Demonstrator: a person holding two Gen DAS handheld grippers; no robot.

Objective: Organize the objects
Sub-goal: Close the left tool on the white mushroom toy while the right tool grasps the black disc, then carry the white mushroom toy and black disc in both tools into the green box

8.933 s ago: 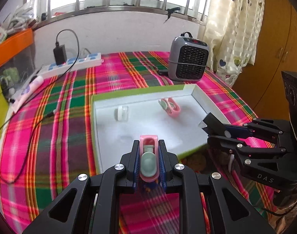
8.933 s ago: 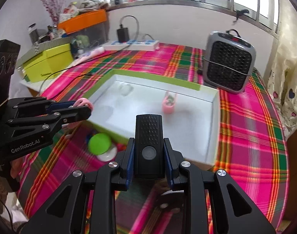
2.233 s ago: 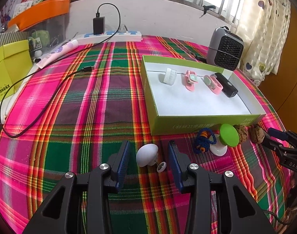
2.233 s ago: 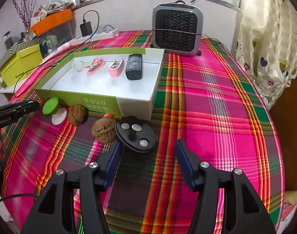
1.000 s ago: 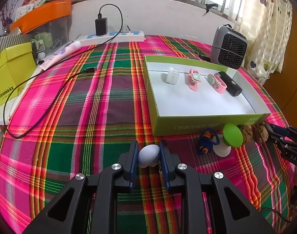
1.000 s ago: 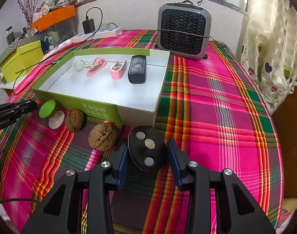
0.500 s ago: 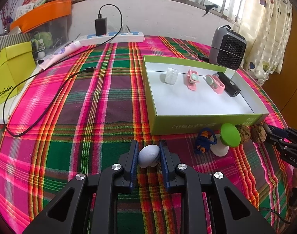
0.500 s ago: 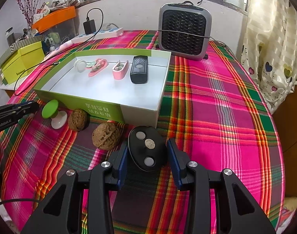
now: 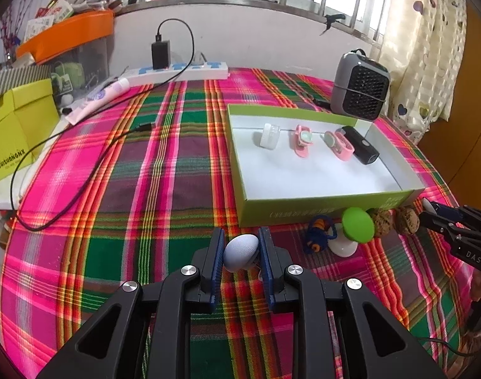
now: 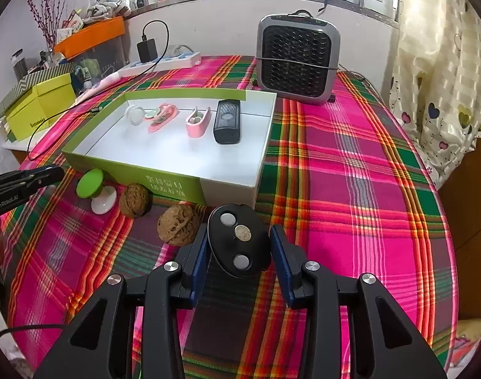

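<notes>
The left gripper (image 9: 241, 254) pinches a pale grey knob (image 9: 240, 252) above the plaid bench (image 9: 145, 173), left of the green tray (image 9: 319, 211). The right gripper (image 10: 239, 246) clamps a black oval disc (image 10: 239, 244), seemingly lifted, beside a walnut (image 10: 176, 229).

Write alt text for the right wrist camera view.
The right gripper grips a black oval disc above a plaid tablecloth. Behind it, a green box holds four small items, with two walnuts outside its front wall.
</notes>
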